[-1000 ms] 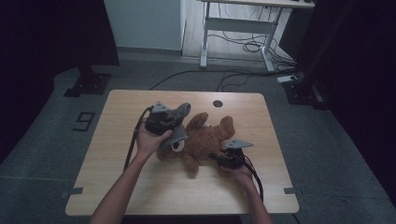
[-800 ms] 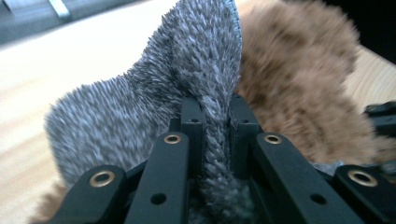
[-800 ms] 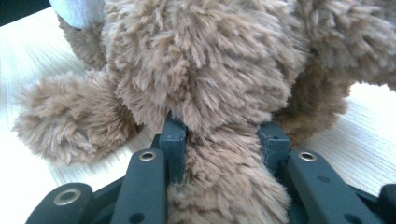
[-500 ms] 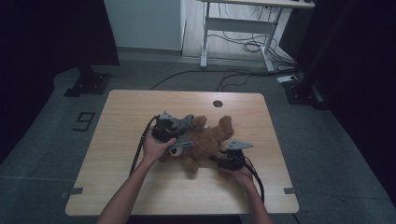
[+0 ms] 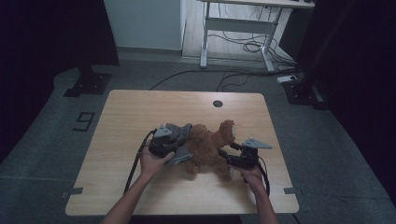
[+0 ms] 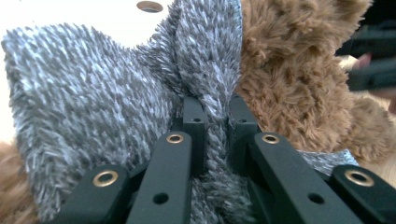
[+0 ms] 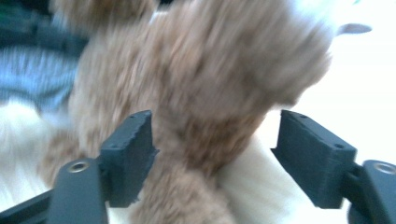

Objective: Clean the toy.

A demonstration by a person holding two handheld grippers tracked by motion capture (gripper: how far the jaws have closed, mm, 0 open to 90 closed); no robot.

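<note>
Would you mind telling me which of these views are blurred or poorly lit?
High view: dim, dark surroundings, table evenly lit. Left gripper view: sharp on the grey cloth, tabletop overexposed. Right gripper view: the brown plush toy is blurred, background washed out white.

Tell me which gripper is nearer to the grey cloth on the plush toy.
Left. The left gripper is shut on a fold of the grey cloth. The right gripper is open around a limb of the plush toy, away from the cloth.

A dark figure "9" (image 5: 84, 121) is marked on the grey floor (image 5: 42, 154).
</note>
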